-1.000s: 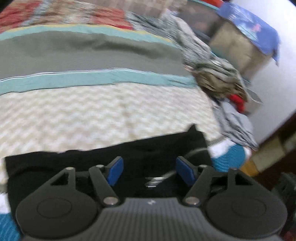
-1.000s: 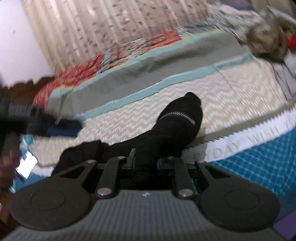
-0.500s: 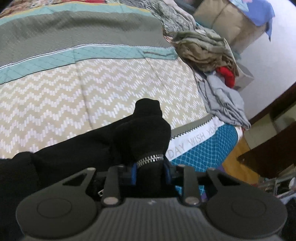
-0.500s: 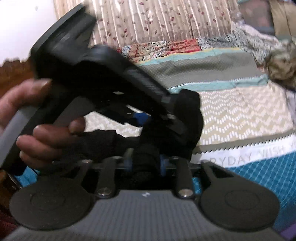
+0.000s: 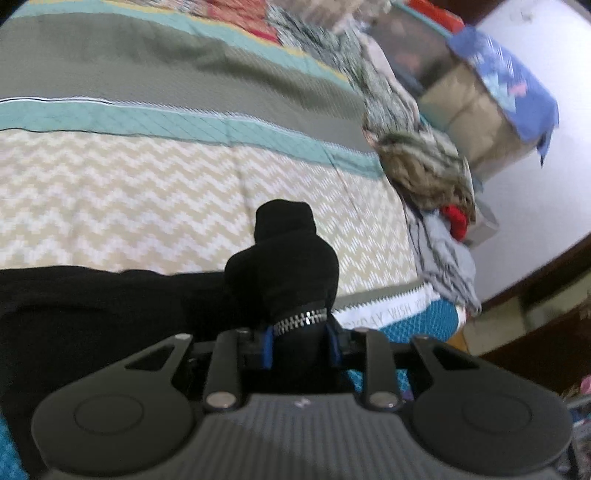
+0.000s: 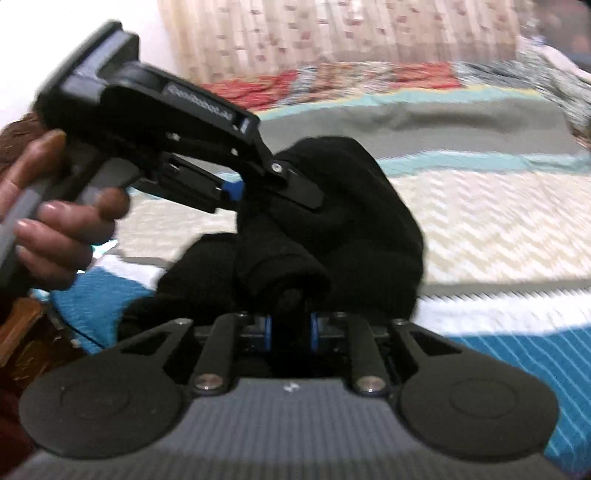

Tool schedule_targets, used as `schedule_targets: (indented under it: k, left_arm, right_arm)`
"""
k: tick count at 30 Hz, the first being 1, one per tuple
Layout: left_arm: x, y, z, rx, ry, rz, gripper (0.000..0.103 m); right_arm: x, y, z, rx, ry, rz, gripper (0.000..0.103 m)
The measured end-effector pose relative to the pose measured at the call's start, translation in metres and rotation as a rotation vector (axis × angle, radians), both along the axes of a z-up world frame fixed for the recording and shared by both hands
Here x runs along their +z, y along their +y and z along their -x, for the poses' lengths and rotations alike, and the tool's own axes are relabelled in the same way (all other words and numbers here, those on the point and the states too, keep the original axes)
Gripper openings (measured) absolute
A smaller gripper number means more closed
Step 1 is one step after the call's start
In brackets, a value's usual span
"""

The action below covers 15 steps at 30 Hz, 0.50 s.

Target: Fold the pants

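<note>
The black pants (image 5: 280,258) lie bunched on the bed quilt (image 5: 147,192), and a fold rises into a hump with a silver zipper (image 5: 301,319) across it. My left gripper (image 5: 301,343) is shut on that fold just below the zipper. In the right wrist view the pants (image 6: 351,221) are heaped in front of my right gripper (image 6: 290,328). Its jaws are closing, and its blue pads pinch a rolled black fold. The left gripper (image 6: 258,188), held by a hand (image 6: 62,229), bites into the same heap from the upper left.
A pile of clothes (image 5: 424,173), a red item (image 5: 456,219) and grey cloth (image 5: 447,266) lie along the bed's right edge. A box under a blue cloth (image 5: 498,81) stands beyond. A curtain (image 6: 332,33) hangs behind the bed.
My left gripper was open over the flat pants; it has shut on the fold by the zipper and lifted it. It has come into the right wrist view. The right gripper's pads stand closer together.
</note>
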<state>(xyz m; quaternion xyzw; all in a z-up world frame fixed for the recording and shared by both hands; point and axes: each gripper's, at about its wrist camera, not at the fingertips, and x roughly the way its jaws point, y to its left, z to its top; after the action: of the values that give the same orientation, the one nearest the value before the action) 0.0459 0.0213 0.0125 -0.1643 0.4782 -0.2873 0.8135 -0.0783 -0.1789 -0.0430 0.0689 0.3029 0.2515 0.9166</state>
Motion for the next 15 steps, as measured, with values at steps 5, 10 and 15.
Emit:
schedule_targets:
  k: [5,10,15]
  left_arm:
    - [0.008,0.067,0.007,0.115,-0.025,0.020,0.025]
    - [-0.005,0.134,0.015,0.252,-0.007,0.054,0.025]
    - [-0.074,0.172,0.007,0.384,0.128,-0.067,0.037]
  right_arm:
    - [0.026,0.051,-0.012,0.178,-0.028,0.002,0.020]
    - [0.036,0.106,-0.032,0.330,-0.035,0.046,0.021]
    - [-0.012,0.157,-0.066,0.445,0.117,0.109,0.064]
